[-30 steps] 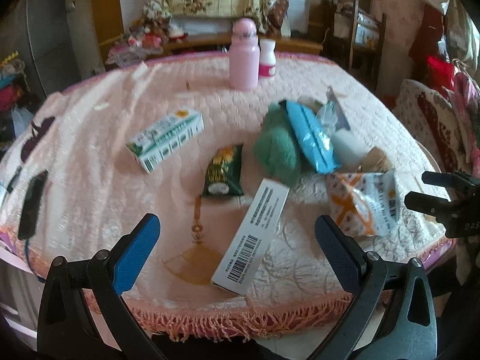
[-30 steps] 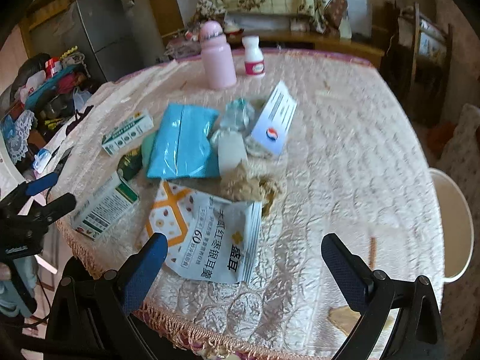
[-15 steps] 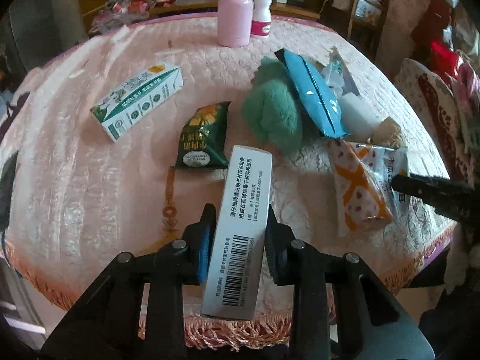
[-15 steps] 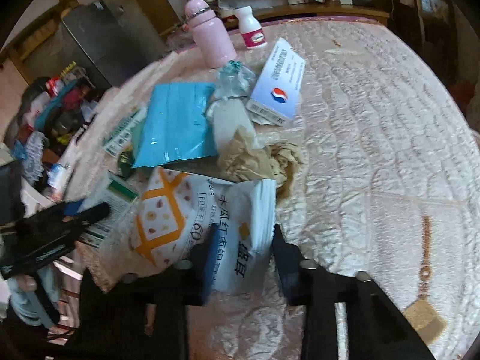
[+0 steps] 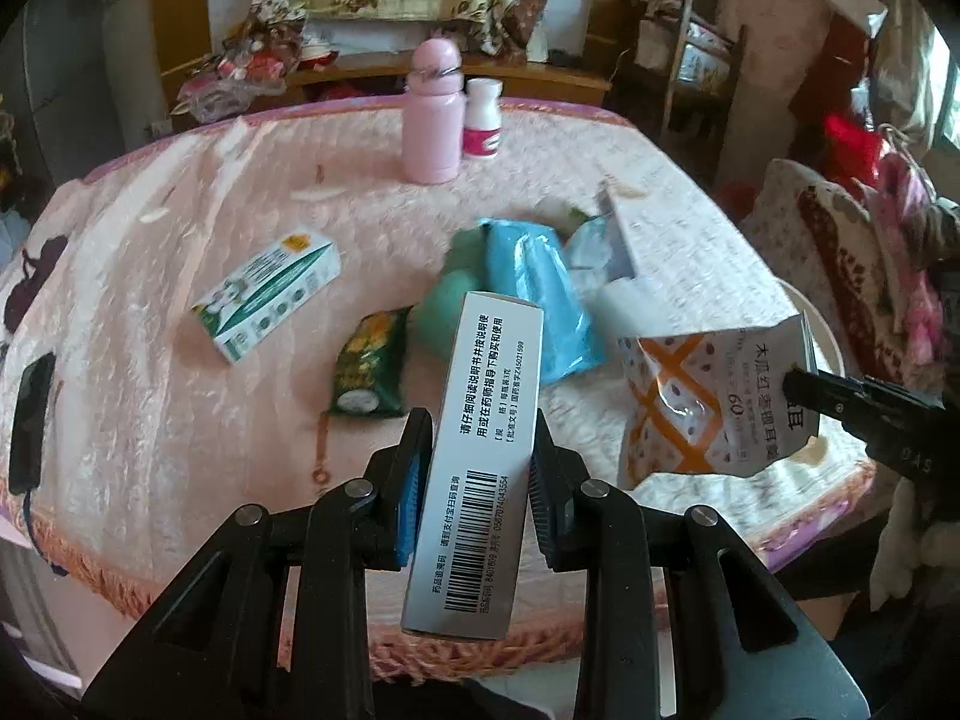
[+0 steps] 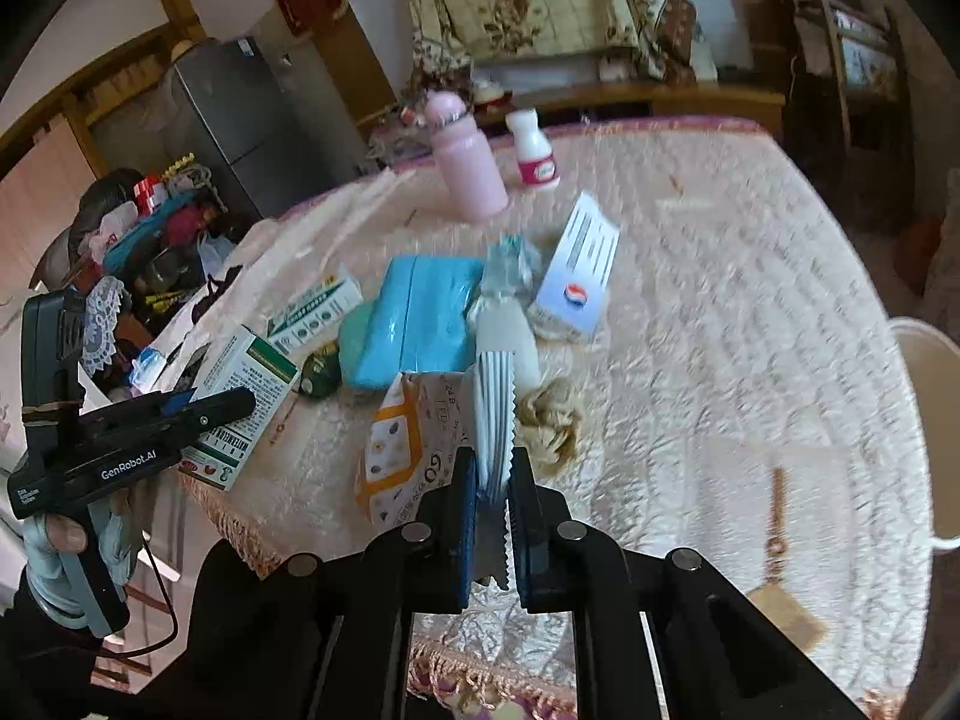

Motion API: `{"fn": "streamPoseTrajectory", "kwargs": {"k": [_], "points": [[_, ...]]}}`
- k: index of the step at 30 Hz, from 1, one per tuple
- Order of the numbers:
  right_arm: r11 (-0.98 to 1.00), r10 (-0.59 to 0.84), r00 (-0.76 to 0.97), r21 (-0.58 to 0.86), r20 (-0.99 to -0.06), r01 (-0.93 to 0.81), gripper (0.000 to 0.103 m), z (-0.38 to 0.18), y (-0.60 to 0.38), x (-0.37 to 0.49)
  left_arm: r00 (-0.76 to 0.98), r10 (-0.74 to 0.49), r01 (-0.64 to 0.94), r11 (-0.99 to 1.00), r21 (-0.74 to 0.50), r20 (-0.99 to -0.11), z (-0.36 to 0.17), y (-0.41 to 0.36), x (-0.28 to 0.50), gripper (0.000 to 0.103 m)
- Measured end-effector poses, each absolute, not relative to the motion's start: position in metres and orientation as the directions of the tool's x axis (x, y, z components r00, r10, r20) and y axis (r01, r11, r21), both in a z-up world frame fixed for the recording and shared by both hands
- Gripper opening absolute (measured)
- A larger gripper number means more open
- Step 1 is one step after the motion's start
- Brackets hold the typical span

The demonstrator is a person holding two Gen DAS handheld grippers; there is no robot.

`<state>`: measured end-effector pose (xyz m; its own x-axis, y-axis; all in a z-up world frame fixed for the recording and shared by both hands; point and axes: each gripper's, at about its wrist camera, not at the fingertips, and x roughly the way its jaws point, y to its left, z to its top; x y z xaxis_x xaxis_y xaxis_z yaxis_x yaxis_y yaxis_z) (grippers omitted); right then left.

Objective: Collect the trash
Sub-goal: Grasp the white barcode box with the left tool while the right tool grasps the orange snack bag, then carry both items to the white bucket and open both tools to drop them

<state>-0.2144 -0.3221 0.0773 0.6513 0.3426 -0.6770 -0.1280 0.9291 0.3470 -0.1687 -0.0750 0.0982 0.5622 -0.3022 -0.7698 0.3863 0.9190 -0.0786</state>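
Note:
My left gripper (image 5: pixel 479 429) is shut on a long white medicine box (image 5: pixel 480 396) with a barcode, held tilted above the table's front edge. My right gripper (image 6: pixel 492 468) is shut on the sealed edge of a white and orange snack pouch (image 6: pixel 396 450), which hangs clear of the cloth. In the left wrist view the same pouch (image 5: pixel 690 408) hangs from the right gripper (image 5: pixel 804 384) at the right. On the table lie a green and white carton (image 5: pixel 267 300), a dark green snack packet (image 5: pixel 369 372), a blue pouch (image 5: pixel 534 300) and crumpled brown paper (image 6: pixel 549 420).
A pink bottle (image 5: pixel 431 120) and a small white bottle (image 5: pixel 483 120) stand at the back of the cloth-covered table (image 5: pixel 180 228). A white and blue box (image 6: pixel 579 276) lies mid-table. A white bucket (image 6: pixel 924 420) stands off the right edge. A black phone (image 5: pixel 30 414) lies at the left edge.
Both grippers went from wide open to shut. The left one took the barcode box and the right one the snack pouch, and both items have come up off the cloth.

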Motion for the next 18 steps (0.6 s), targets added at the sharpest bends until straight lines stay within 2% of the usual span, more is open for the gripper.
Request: {"fn": "streamPoseTrajectory", "kwargs": {"k": [11,18], "points": [[0.937,0.247,0.736,0.35,-0.631,-0.013,0.009,0.11,-0.373,-0.231,0.563,-0.382,0.474,0.876,-0.092,-0.733,0.126,-0.134,-0.173,0.028],[0.946,0.135,0.78,0.313,-0.611,0.081,0.009,0.127,-0.414,-0.238,0.523,-0.442,0.535,0.836,-0.124,-0.729,0.135,-0.179,-0.163,0.028]]}}
